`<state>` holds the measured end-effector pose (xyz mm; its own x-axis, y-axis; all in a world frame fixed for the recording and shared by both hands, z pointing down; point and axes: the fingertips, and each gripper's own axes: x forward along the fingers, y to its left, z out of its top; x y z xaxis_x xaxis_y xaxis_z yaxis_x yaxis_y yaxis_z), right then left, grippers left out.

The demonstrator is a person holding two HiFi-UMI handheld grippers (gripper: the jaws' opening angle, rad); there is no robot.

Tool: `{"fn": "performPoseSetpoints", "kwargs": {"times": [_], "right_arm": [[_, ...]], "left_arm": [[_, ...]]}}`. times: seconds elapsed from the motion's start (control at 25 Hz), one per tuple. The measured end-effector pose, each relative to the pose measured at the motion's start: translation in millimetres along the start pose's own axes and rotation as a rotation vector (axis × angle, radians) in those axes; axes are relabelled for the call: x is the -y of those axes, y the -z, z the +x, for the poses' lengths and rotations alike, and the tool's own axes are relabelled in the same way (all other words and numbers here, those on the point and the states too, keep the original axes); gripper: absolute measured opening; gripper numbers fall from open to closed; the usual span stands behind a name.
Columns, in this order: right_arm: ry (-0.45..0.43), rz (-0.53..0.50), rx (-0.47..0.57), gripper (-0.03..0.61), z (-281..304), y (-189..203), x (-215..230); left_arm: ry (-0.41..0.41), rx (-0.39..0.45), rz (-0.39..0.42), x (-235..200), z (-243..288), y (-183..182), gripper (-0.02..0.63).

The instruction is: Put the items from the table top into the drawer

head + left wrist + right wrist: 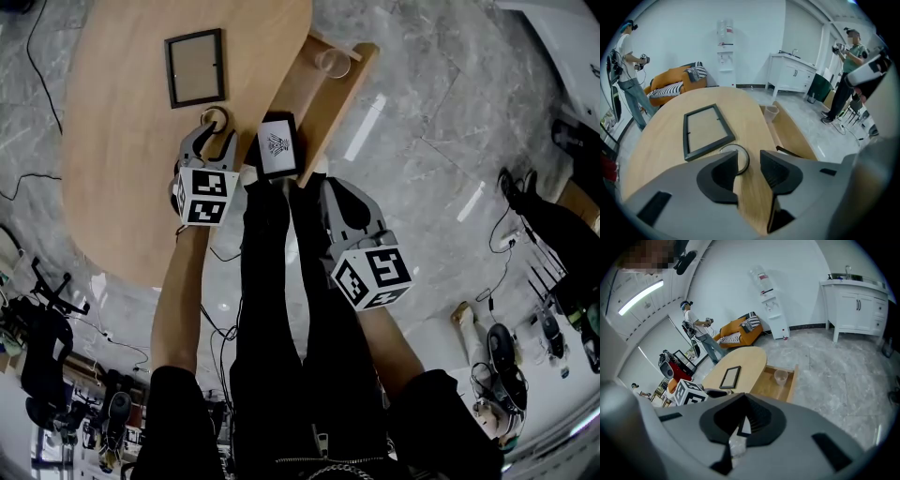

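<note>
On the oval wooden table point(122, 169) lies a black picture frame point(194, 67) point(705, 131). Nearer me a small round ring-shaped item point(216, 114) point(740, 150) rests on the tabletop. My left gripper point(216, 134) point(749, 157) stands open just behind that ring, which its left finger partly hides. The open drawer point(352, 89) point(792, 133) point(761, 383) on the table's right side holds a clear cup point(333, 62) point(771, 112) point(780, 377) and a black box with a white face point(277, 145). My right gripper point(326, 187) point(742, 399) hangs shut beside the drawer's near end, holding nothing.
My legs in black trousers point(281, 309) stand between the two arms. Cables point(37, 56) trail over the marble floor. Two other people point(628, 61) point(846, 61) stand far back, near an orange sofa point(675, 82), a water dispenser point(724, 51) and a white cabinet point(792, 75).
</note>
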<state>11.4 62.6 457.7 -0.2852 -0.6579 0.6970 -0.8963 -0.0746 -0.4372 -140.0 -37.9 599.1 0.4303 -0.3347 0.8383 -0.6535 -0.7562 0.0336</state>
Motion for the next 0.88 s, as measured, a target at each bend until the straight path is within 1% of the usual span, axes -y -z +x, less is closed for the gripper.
{"fn": "performPoseSetpoints", "kwargs": {"times": [0.2,0.24,0.36,0.48,0.52,0.6,0.88], "right_arm": [[0.005,0.004,-0.002,0.012,0,1,3],[0.006,0.004,-0.002,0.012,0,1,3],[0.008,0.006,-0.002,0.012,0,0,6],[0.012,0.008,-0.001,0.012,-1,0,8],[0.013,0.009,-0.001,0.012,-1,0,9],[0.015,0.012,-0.001,0.012,-2,1,11],[0.019,0.025,0.002,0.012,-3,3,16]], "left_arm": [[0.029,-0.044,-0.012,2,8,6,0.145],[0.030,-0.050,-0.012,2,9,7,0.133],[0.028,-0.067,0.001,0,12,8,0.114],[0.025,-0.083,0.016,0,15,10,0.109],[0.023,-0.086,0.019,0,15,10,0.101],[0.015,-0.094,0.025,-1,16,10,0.053],[0.011,-0.092,0.039,3,15,7,0.046]]}}
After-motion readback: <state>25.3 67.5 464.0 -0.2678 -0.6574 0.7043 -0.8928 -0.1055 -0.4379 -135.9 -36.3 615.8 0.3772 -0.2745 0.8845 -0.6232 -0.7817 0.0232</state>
